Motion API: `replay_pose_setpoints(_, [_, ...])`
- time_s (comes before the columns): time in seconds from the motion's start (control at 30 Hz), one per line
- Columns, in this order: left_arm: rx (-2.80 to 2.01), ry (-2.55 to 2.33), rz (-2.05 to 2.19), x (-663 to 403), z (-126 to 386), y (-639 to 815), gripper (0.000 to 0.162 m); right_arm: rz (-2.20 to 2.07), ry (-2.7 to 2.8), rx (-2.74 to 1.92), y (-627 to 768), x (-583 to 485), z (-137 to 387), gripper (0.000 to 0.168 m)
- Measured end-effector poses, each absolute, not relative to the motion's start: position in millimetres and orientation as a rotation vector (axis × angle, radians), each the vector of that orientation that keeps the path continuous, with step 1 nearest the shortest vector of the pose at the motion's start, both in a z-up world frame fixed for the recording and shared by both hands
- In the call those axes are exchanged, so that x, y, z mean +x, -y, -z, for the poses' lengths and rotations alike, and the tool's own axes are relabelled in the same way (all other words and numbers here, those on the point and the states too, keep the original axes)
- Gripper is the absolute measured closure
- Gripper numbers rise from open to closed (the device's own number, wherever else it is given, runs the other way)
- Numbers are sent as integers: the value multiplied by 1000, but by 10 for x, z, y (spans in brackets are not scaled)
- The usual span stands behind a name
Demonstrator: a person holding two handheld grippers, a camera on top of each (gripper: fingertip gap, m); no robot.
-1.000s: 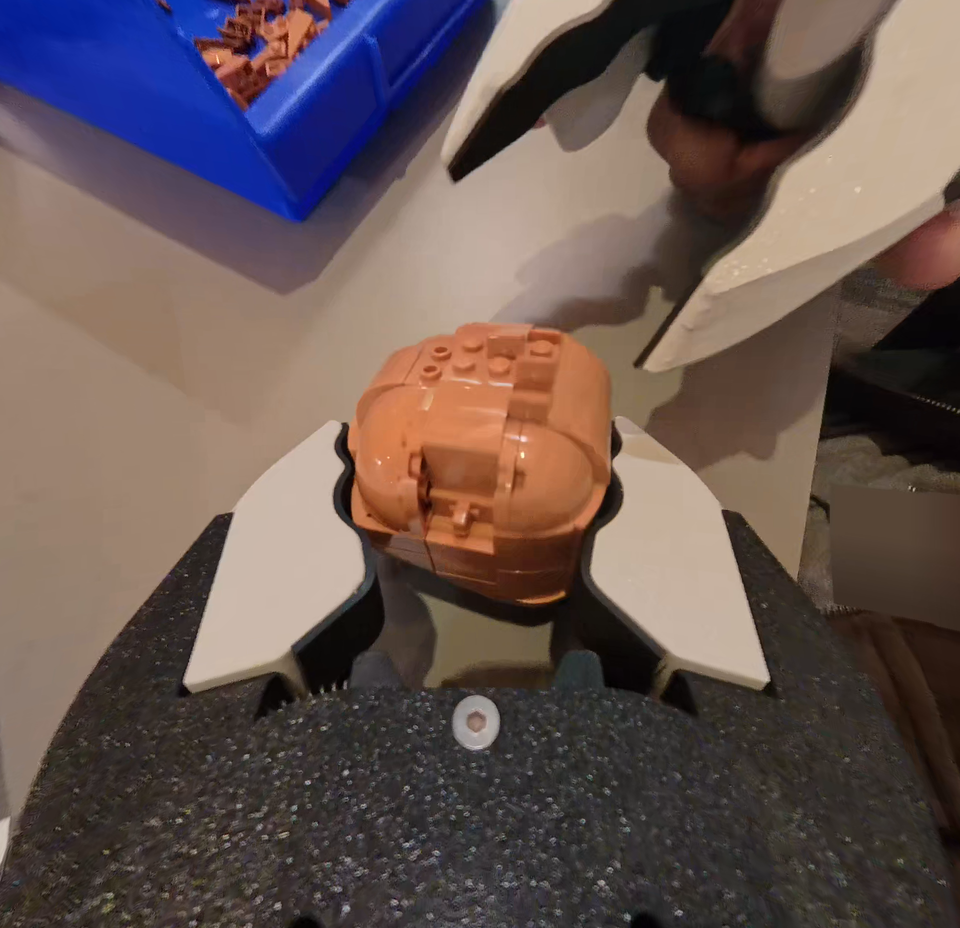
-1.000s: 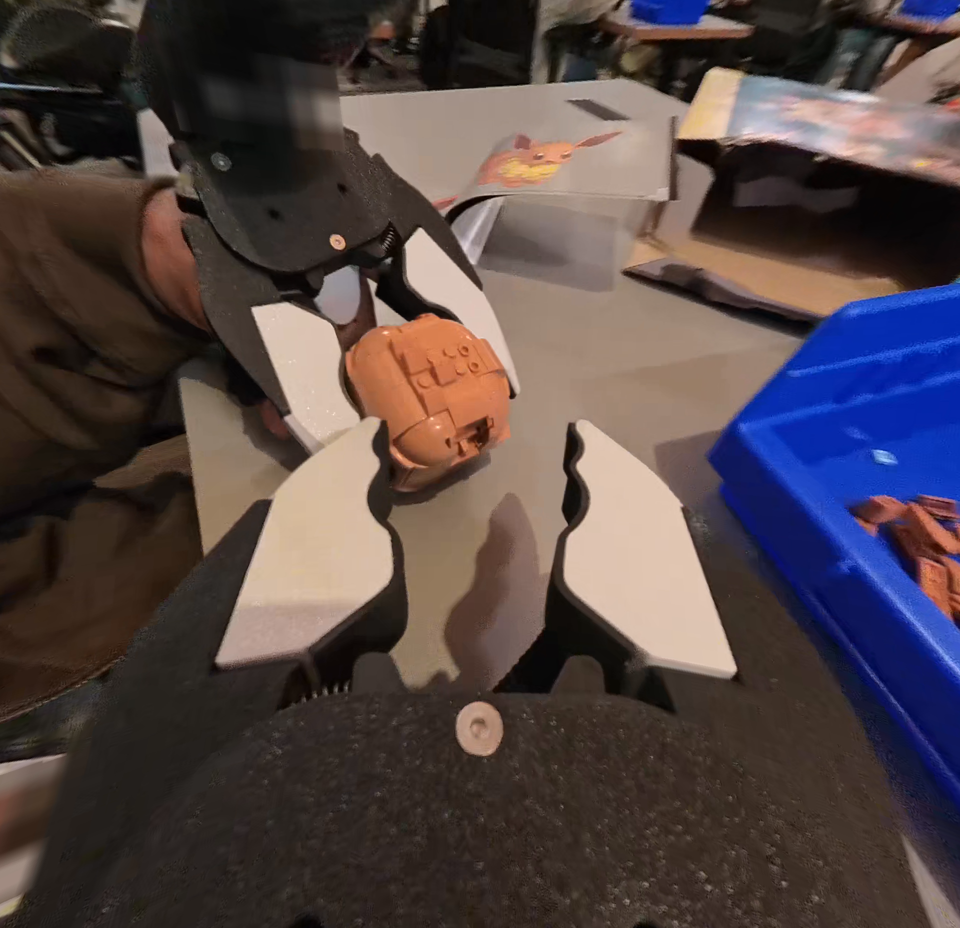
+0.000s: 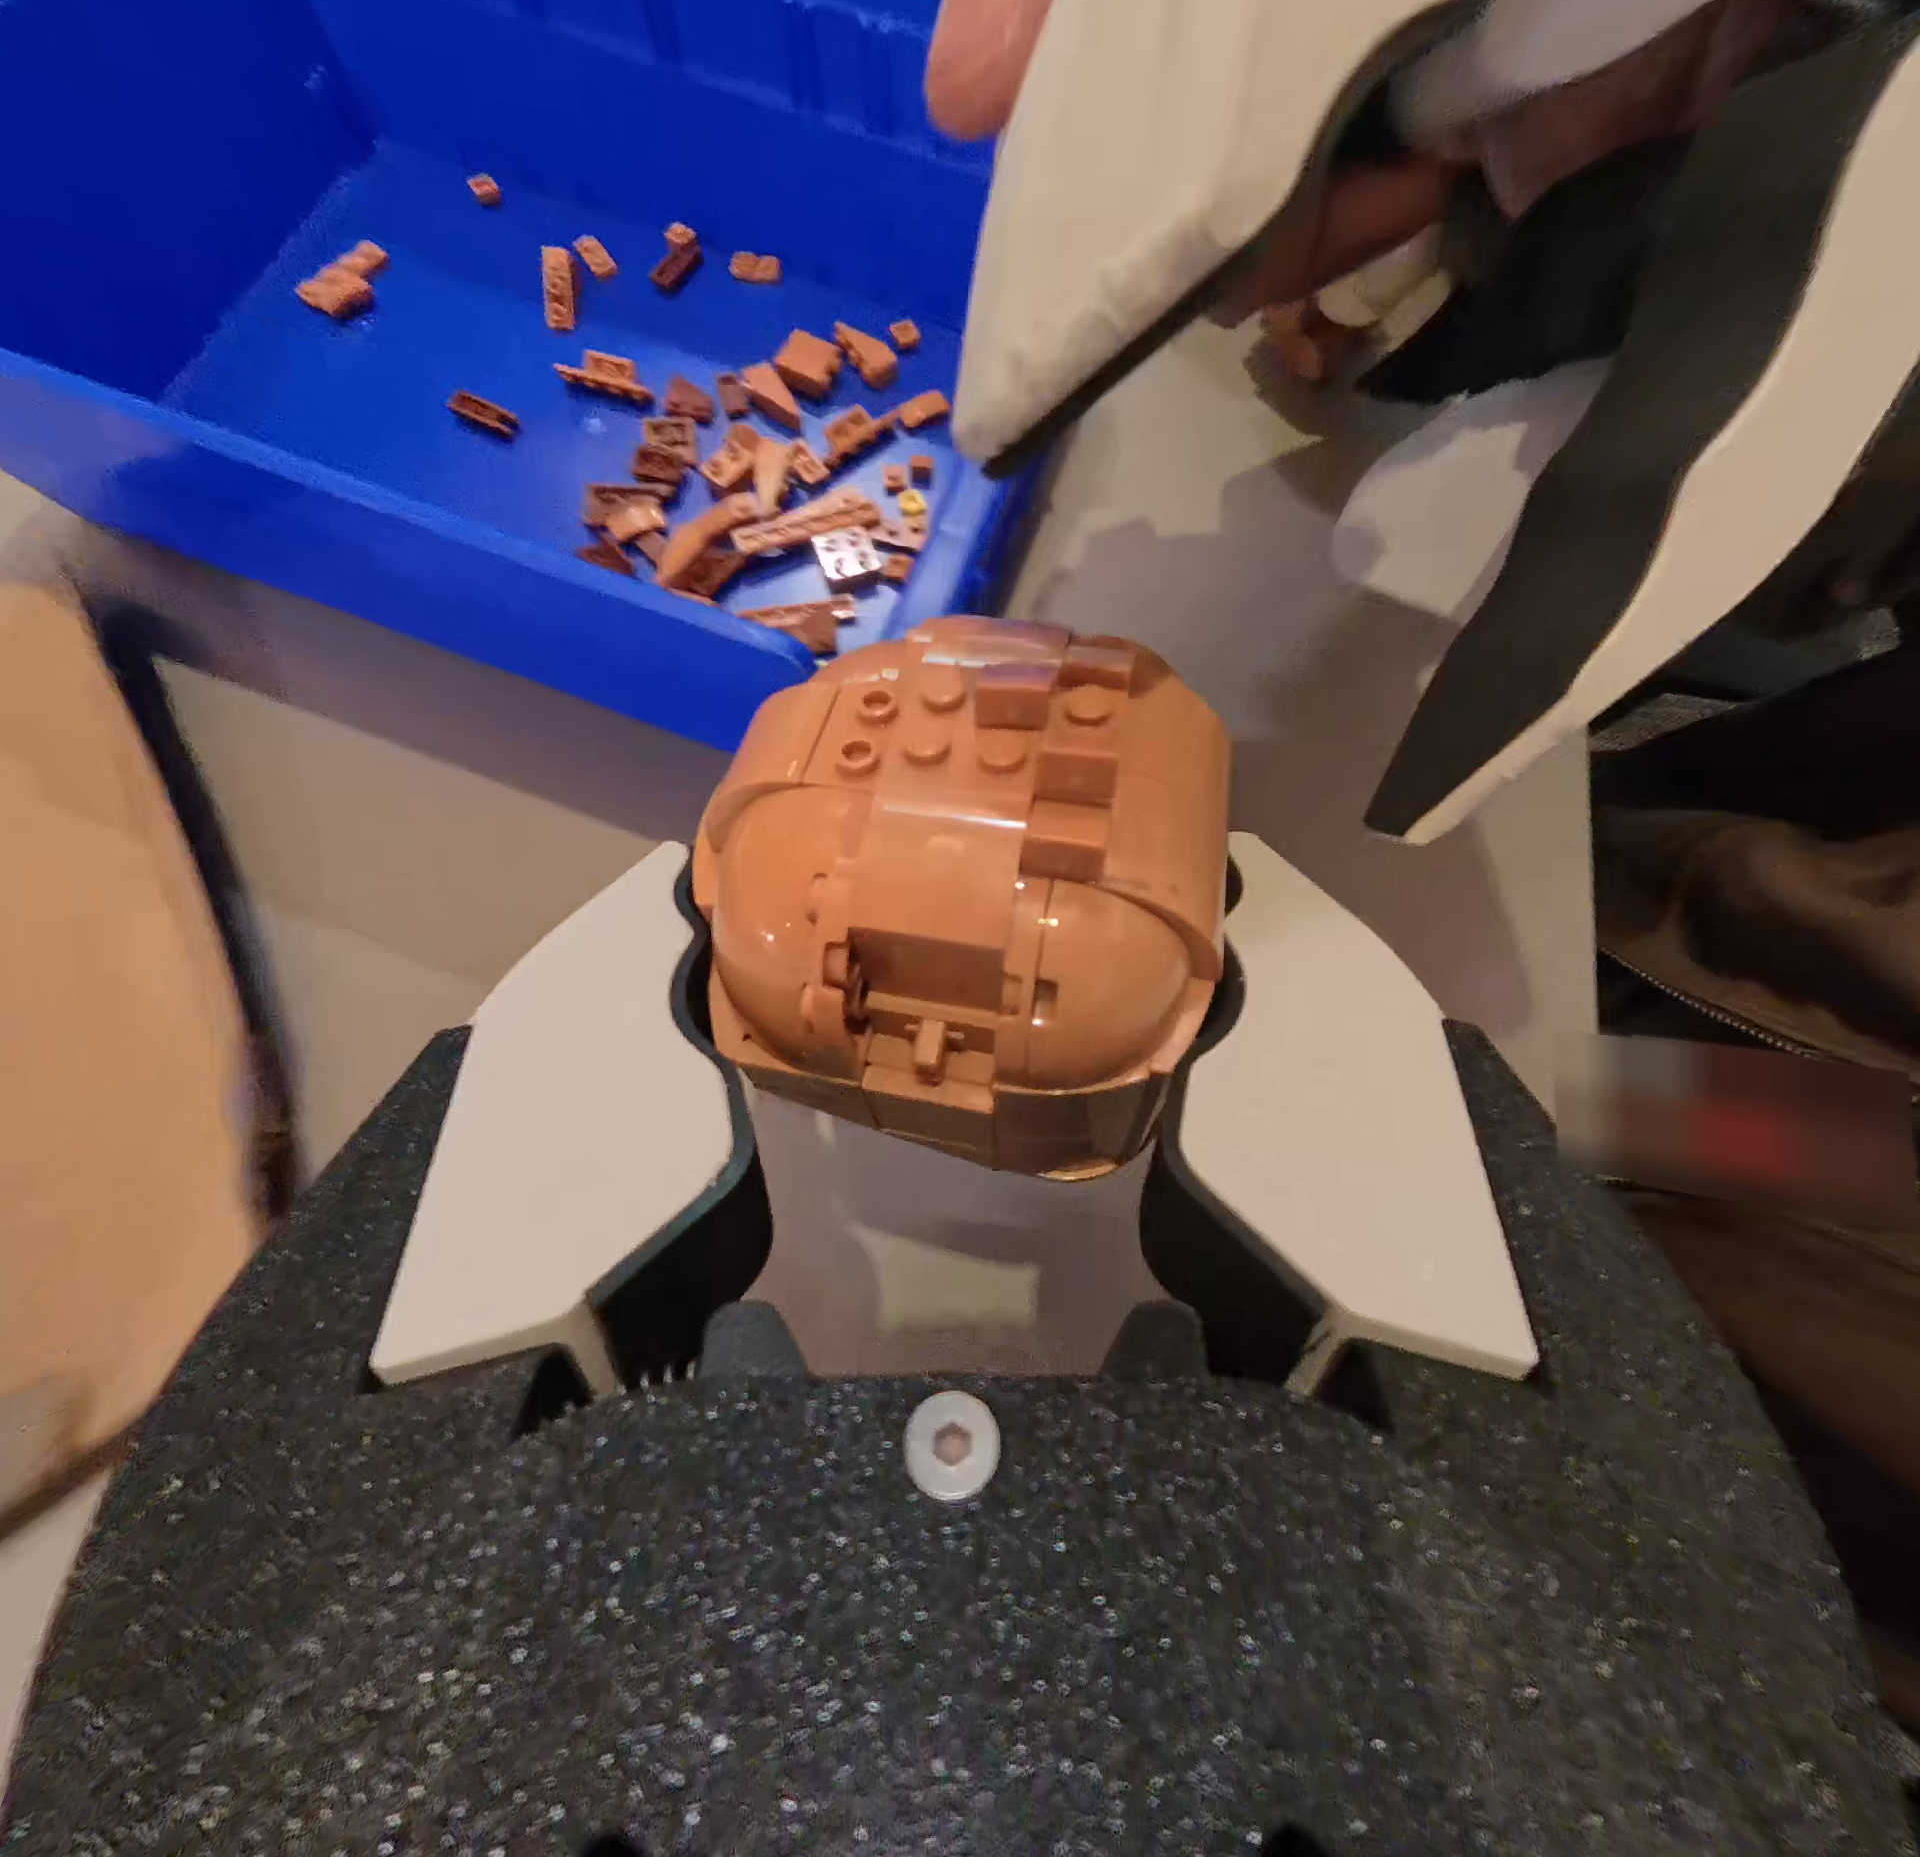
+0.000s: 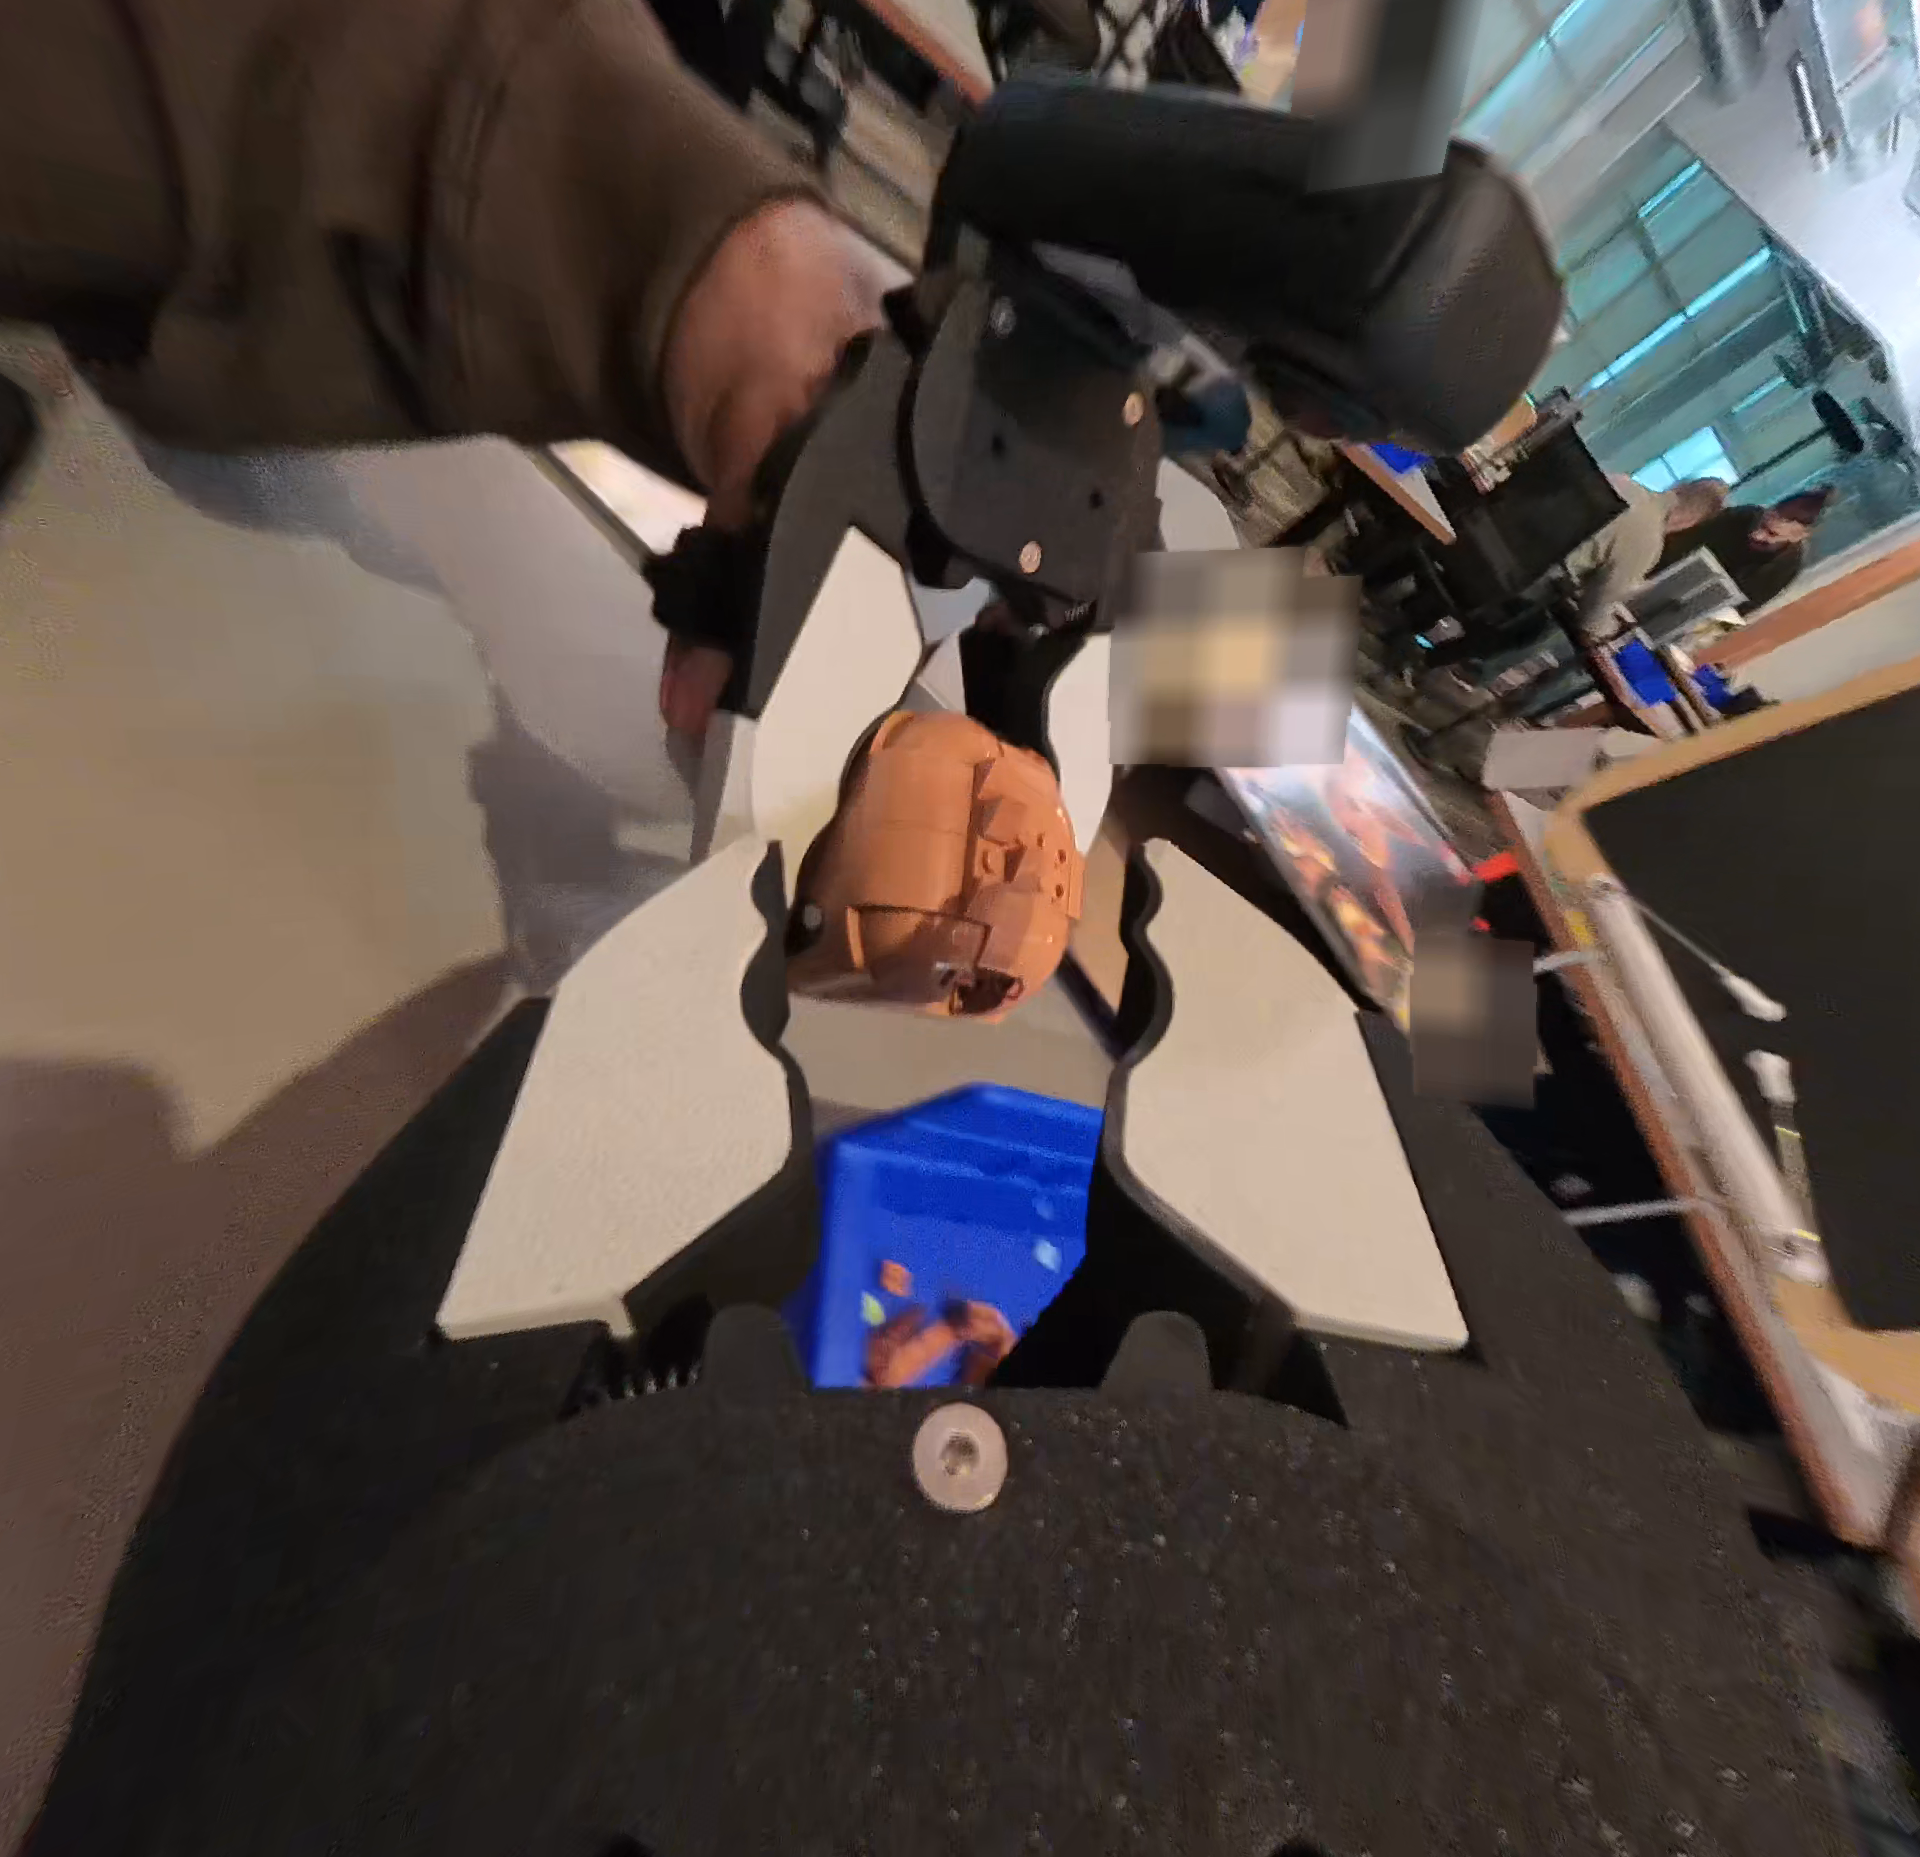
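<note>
Pale grey table (image 3: 436,851) underneath; blue bin (image 3: 260,249) on it, scattered with small brown bricks (image 3: 727,457). Beyond, in the right wrist view: more tables, blue bins, big windows, people standing far off, a printed sheet (image 4: 1340,851) lying flat near the table's far side.

Left gripper (image 3: 961,934) clenched on a rounded brown brick model (image 3: 956,914), held above the table just beside the bin's near corner, studs facing up. Right gripper (image 4: 951,934) released, jaws spread wide, the model (image 4: 935,872) sitting right at its tips, nearer the left finger (image 4: 644,1080); touching or not, cannot tell. Brown sleeve (image 4: 364,197) and a hand (image 4: 769,353) behind the left gripper.

Against a second ago: bin now far closer and more squarely in the left wrist view, its inside showing; right gripper tipped over, with the bin (image 4: 956,1184) showing between its fingers instead of at the side. Model gripped as before. Right jaws spread as before.
</note>
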State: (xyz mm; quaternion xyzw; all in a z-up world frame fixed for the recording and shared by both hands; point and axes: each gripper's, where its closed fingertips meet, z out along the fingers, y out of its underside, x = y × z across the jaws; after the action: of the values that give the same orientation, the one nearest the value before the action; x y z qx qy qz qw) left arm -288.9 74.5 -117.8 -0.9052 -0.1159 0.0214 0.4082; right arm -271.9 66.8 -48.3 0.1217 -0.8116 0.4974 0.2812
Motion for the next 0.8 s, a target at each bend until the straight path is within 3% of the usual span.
replay_pose_setpoints(0.23, [-2455, 184, -124, -3449, 930, -909, 72, -951, 2108, 411, -972, -3235, 388, 107])
replay_pose_setpoints(0.53, [-2512, 114, 22, -3548, 1069, -1122, 72, -740, 1949, 534, -1208, -3404, 537, 123])
replay_pose_setpoints(0.8, [-2557, 79, 9, -3576, 1090, -1170, 72, -667, 1878, 611, -1278, -3429, 612, 128])
